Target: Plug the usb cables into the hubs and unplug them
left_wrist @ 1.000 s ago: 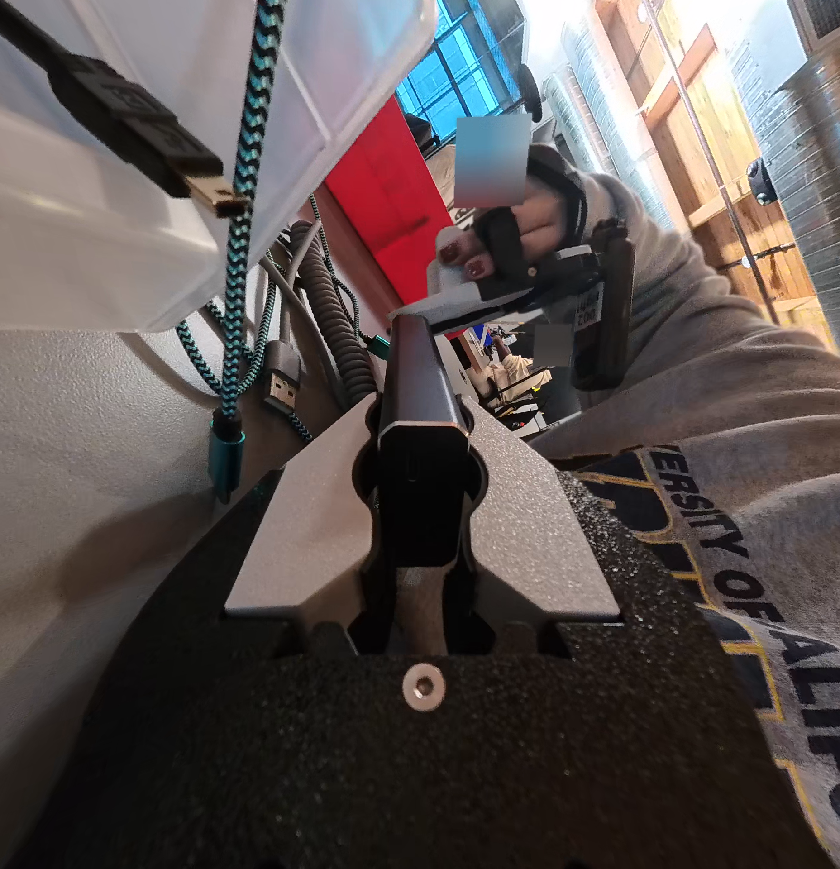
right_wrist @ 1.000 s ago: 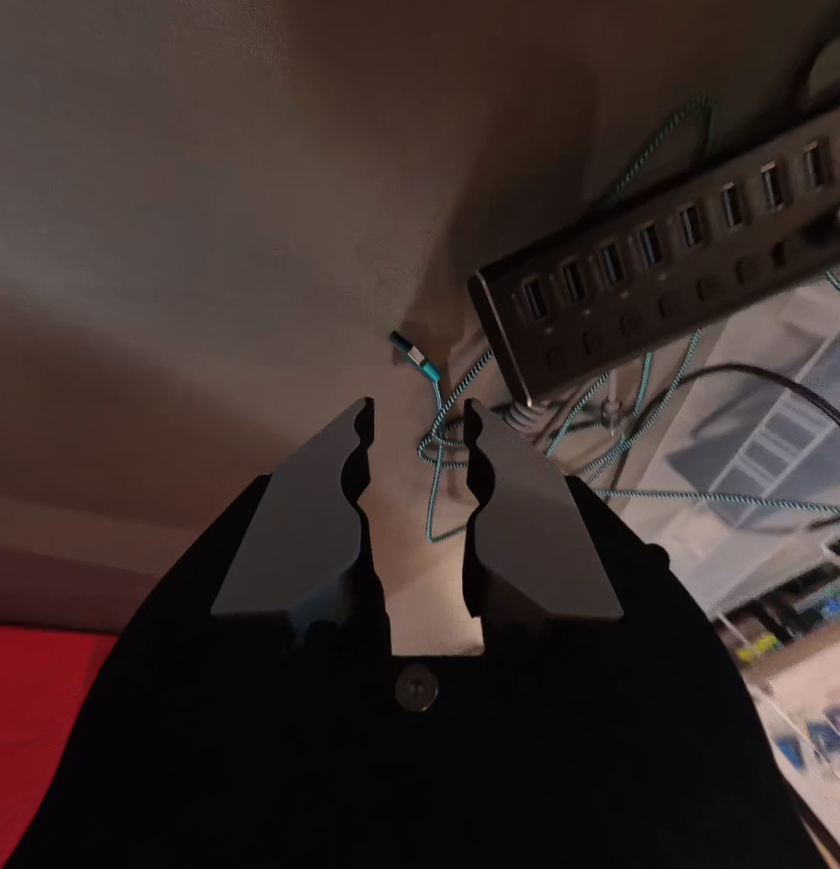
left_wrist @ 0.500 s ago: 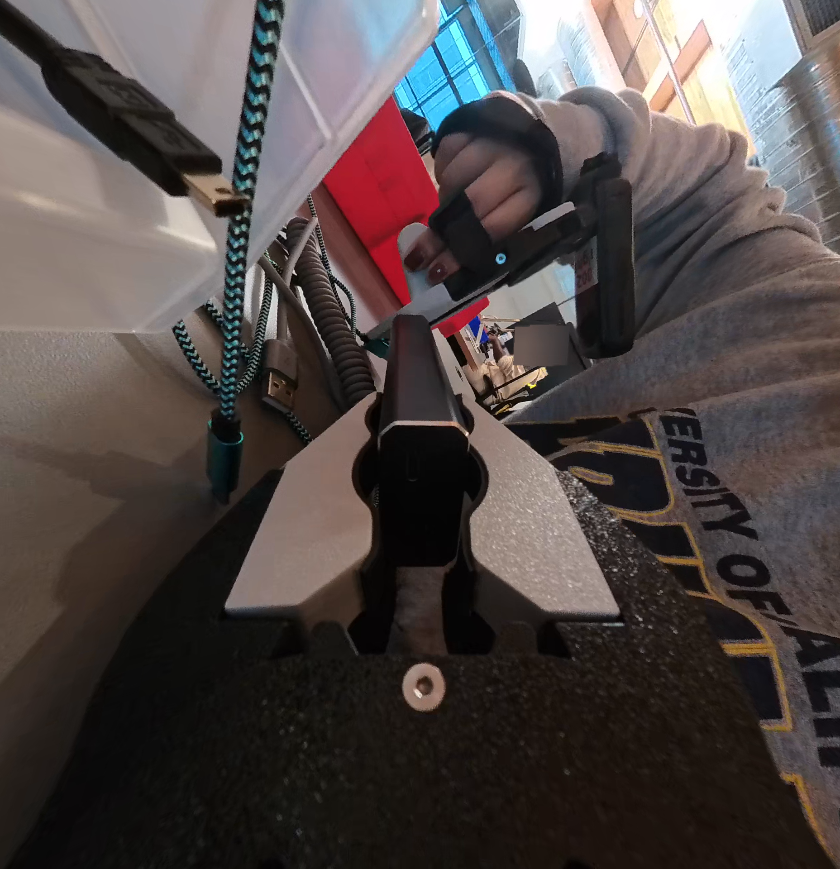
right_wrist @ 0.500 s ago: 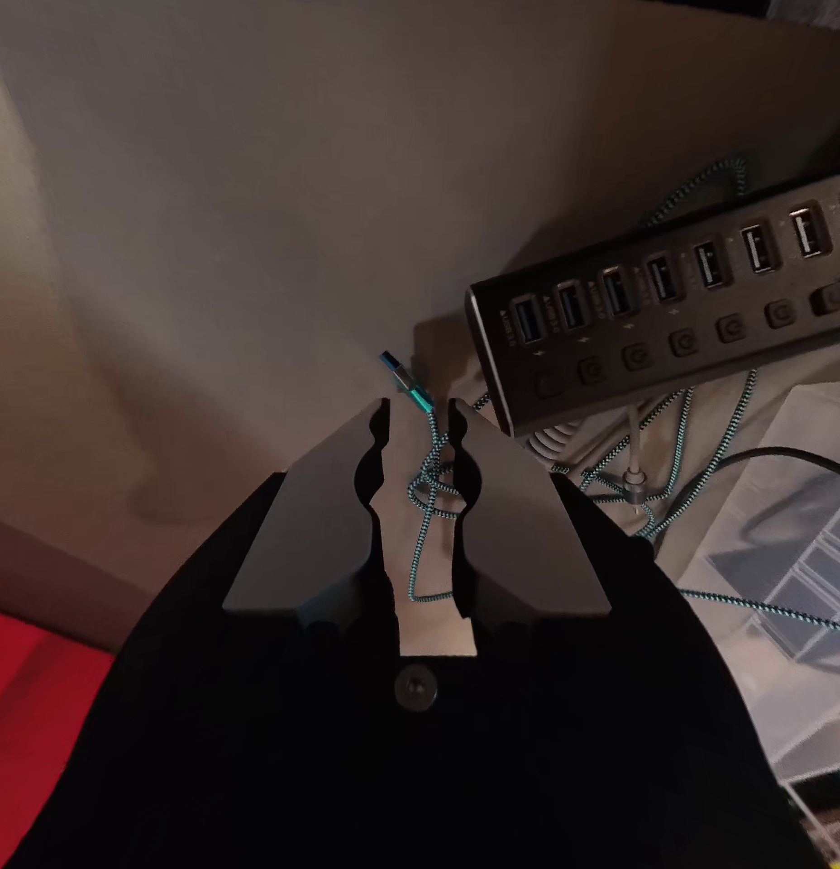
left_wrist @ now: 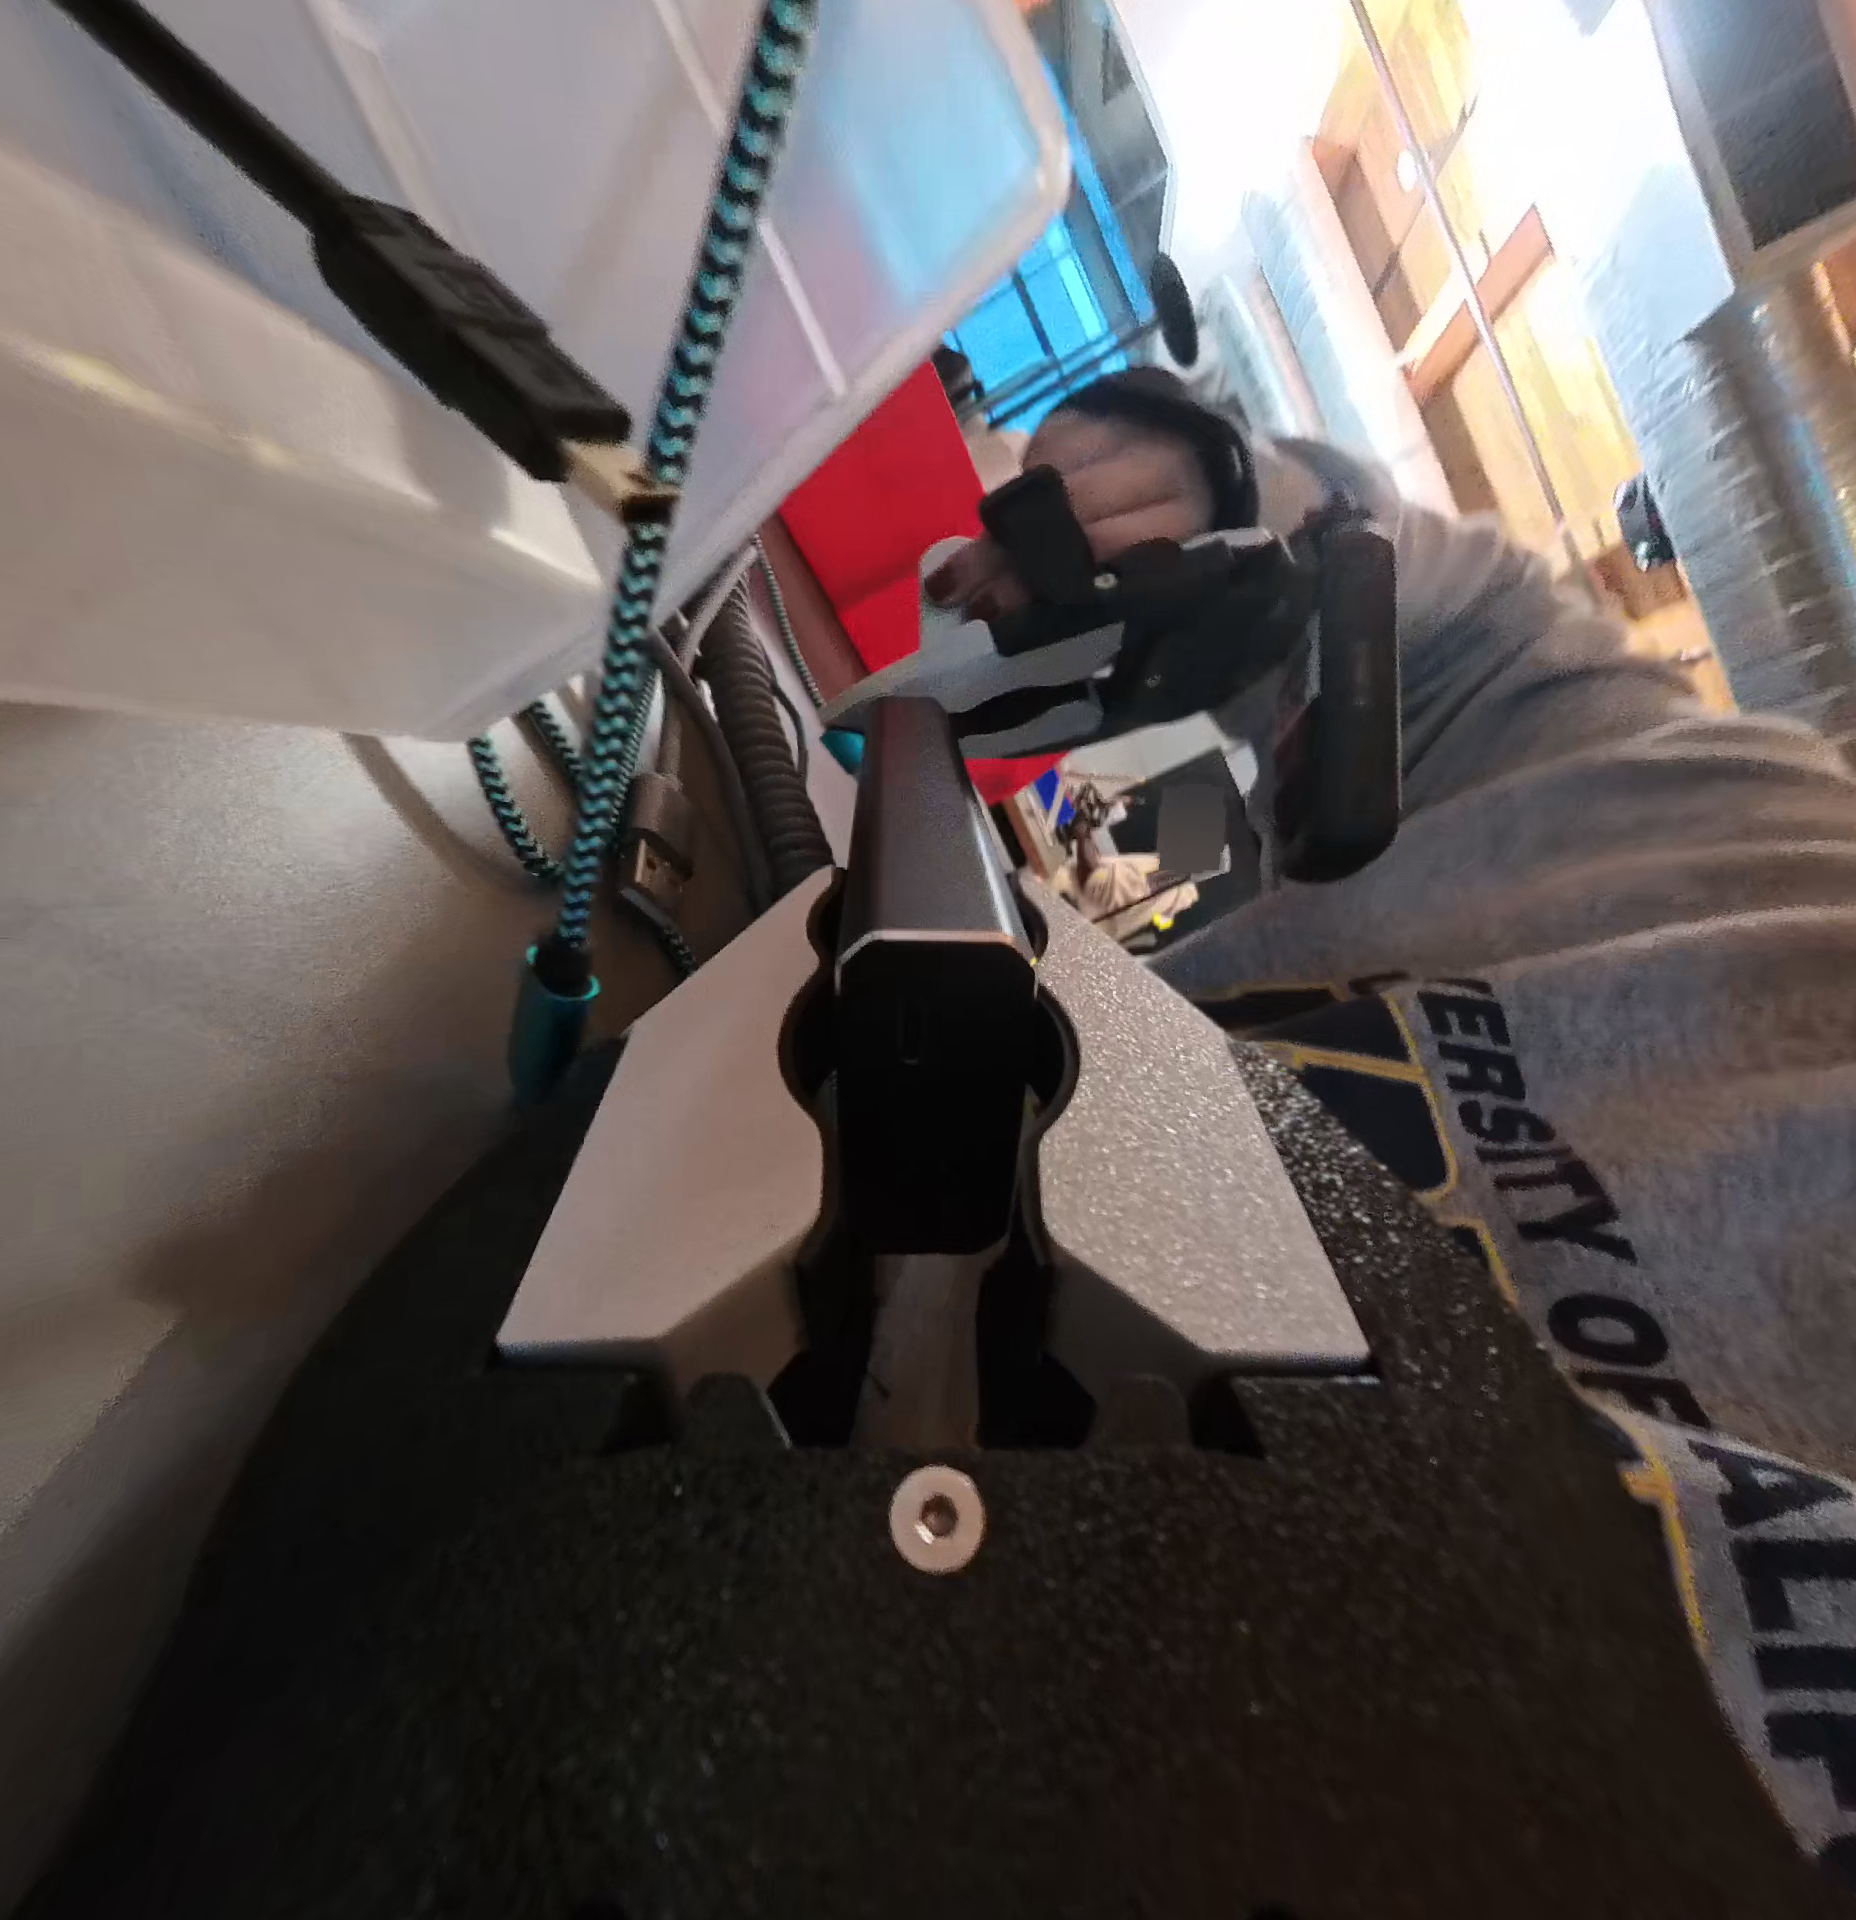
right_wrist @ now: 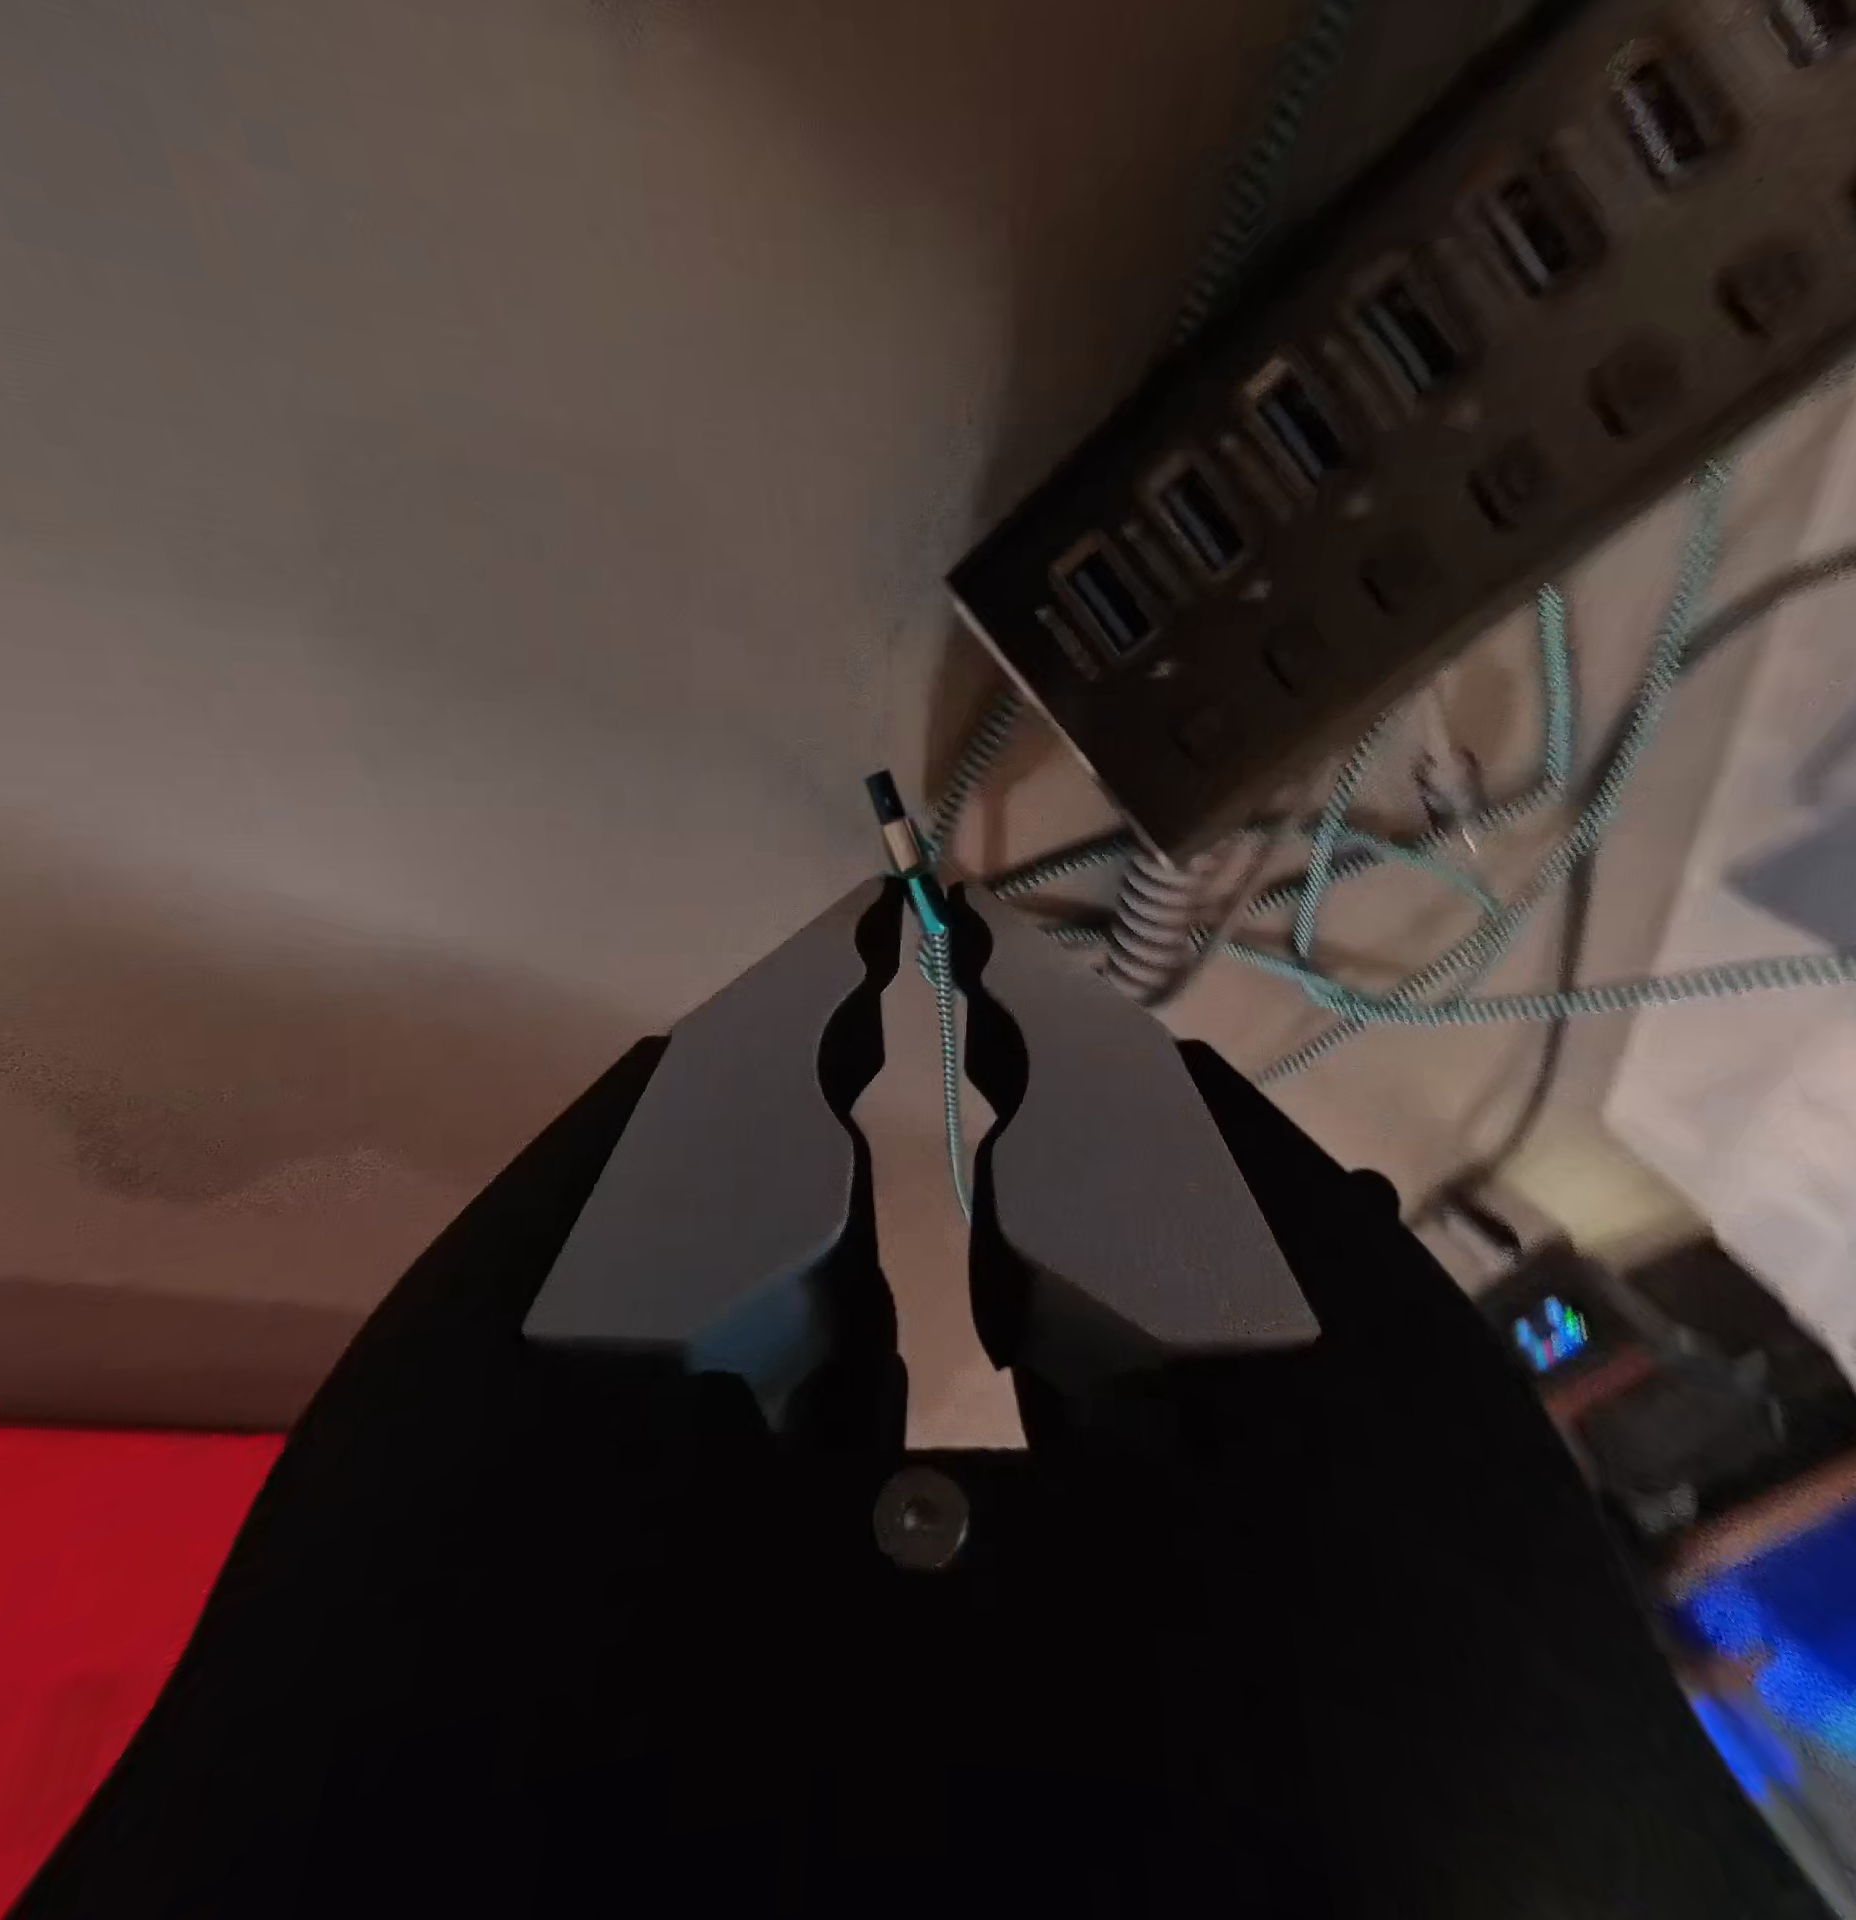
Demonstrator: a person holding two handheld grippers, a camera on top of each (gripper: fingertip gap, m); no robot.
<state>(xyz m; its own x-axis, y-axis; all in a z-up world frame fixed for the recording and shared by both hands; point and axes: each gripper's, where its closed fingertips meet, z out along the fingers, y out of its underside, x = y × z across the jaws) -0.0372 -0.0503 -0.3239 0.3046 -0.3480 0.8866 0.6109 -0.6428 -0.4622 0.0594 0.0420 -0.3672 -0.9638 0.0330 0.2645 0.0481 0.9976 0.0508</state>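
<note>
My left gripper (left_wrist: 929,914) is shut on the near end of a long black USB hub (left_wrist: 924,1091), which runs away from me along the grey table. In the right wrist view the same hub (right_wrist: 1423,436) shows a row of empty ports and lies tilted at the upper right. My right gripper (right_wrist: 919,889) has its tips closed on the teal collar of a braided USB cable's plug (right_wrist: 896,831). The metal plug sticks out past the tips, just left of the hub's end. The right gripper also shows in the left wrist view (left_wrist: 1007,675), beyond the hub's far end.
A clear plastic box (left_wrist: 280,540) stands at the left, with a black USB plug (left_wrist: 467,332) and a teal braided cable (left_wrist: 643,582) hanging over it. A tangle of teal cables (right_wrist: 1371,935) and a coiled grey cable (right_wrist: 1147,925) lie under the hub. A red surface (right_wrist: 93,1610) lies beyond the table edge.
My right gripper moved in over the teal plug and its jaws closed from open onto the plug's collar. My left gripper kept its hold on the hub.
</note>
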